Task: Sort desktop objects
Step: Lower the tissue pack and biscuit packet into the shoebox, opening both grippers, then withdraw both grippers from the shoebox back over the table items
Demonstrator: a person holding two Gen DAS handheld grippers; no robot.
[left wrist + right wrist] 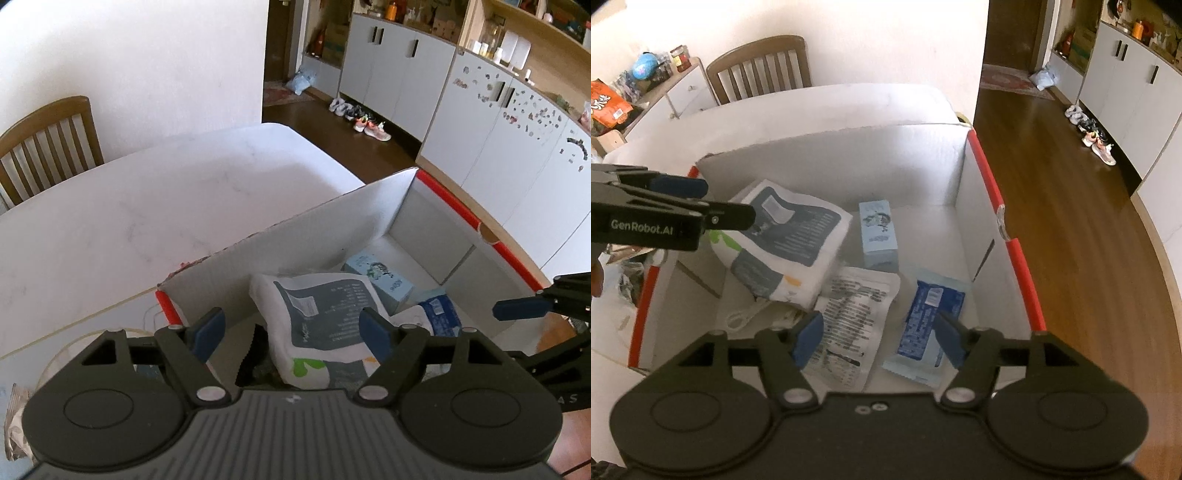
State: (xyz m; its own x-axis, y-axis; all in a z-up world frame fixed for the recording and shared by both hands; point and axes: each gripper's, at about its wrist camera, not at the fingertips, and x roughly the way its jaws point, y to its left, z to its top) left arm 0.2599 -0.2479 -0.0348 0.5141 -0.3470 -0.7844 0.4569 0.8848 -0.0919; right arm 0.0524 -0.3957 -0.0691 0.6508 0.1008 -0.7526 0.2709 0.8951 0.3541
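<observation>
A white cardboard box with a red rim (988, 181) stands on the white table (155, 206). Inside lie a soft white-and-grey pack (790, 236), a small light-blue carton (879, 232), a flat white sachet with print (857, 314) and a blue wrapped pack (929, 317). My left gripper (291, 330) hovers open over the white-and-grey pack (325, 314), pads clear of it. My right gripper (880, 338) hangs open above the sachet and the blue pack, holding nothing. The left gripper (716, 203) also shows in the right wrist view, at the box's left side.
A wooden chair (761, 68) stands behind the table. Loose wrappers and clutter (631, 273) lie left of the box. A side shelf with snacks (613, 103) is at the far left. Wooden floor (1071, 221), cabinets (399, 70) and shoes (365, 125) lie to the right.
</observation>
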